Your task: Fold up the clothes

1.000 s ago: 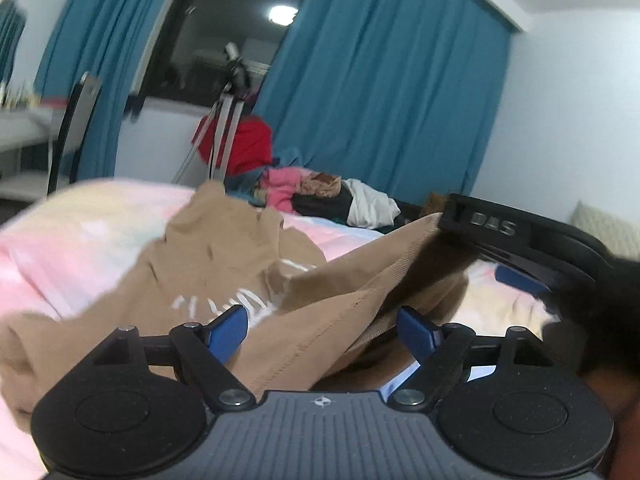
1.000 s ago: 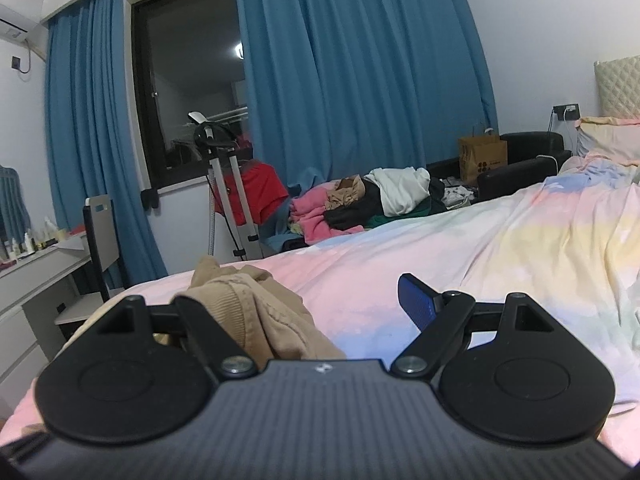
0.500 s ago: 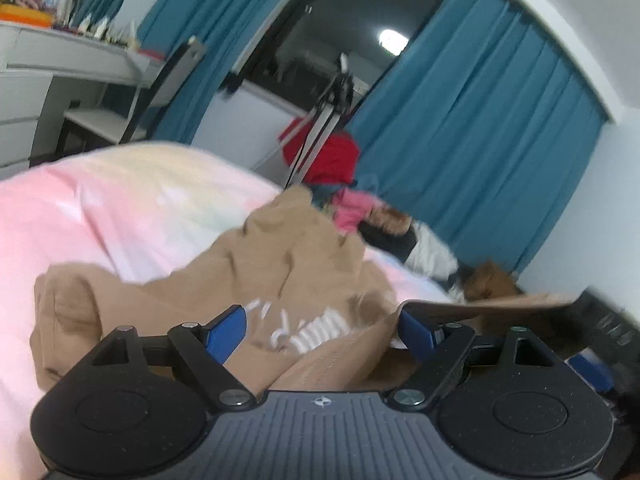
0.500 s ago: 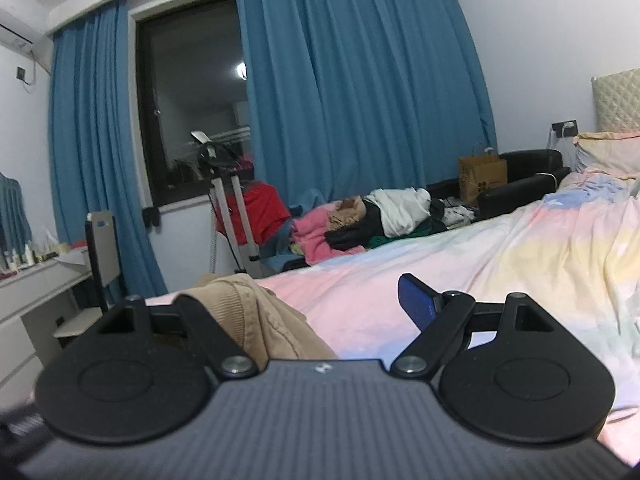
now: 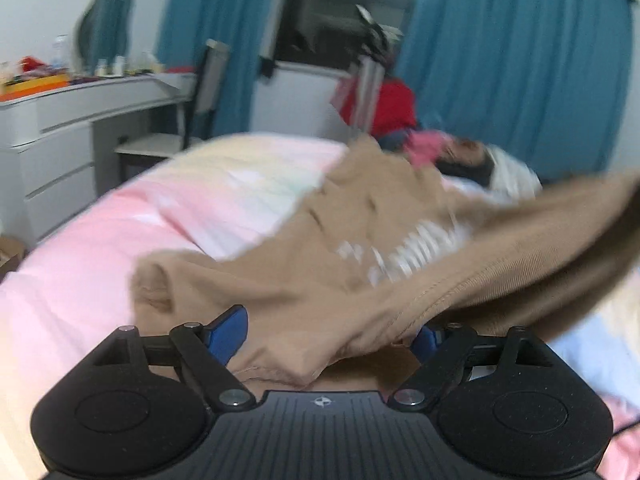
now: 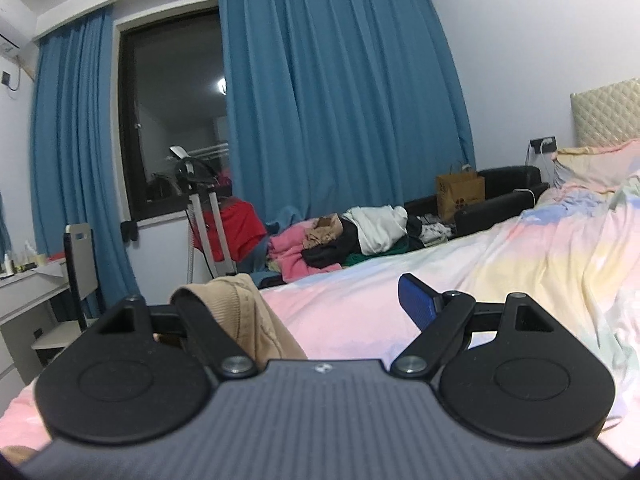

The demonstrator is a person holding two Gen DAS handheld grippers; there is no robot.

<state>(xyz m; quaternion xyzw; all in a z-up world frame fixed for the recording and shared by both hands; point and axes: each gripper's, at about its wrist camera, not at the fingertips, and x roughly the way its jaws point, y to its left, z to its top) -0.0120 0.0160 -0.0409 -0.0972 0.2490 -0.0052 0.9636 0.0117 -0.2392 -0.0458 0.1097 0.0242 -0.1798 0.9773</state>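
Observation:
A tan sweatshirt (image 5: 360, 232) with white lettering lies crumpled on the pastel bed cover (image 5: 120, 248). In the left wrist view my left gripper (image 5: 332, 336) is open, its blue pads wide apart, and a fold of the sweatshirt's hem drapes between them. In the right wrist view my right gripper (image 6: 320, 312) is open; a bunch of the tan sweatshirt (image 6: 248, 312) hangs over its left finger, and the right blue pad (image 6: 416, 304) is bare. The right gripper sits above the bed (image 6: 500, 264).
A pile of mixed clothes (image 6: 352, 240) lies at the bed's far edge by blue curtains (image 6: 340, 120). A chair (image 6: 80, 264) and white desk (image 5: 80, 120) stand left. A brown paper bag (image 6: 460, 192) sits on a black sofa (image 6: 500, 196). Pillows (image 6: 592, 160) lie far right.
The left gripper has swung left and tilted, bringing the desk and chair into view; the sweatshirt hem now drapes across its jaws. The right gripper has risen slightly with cloth still on its left finger.

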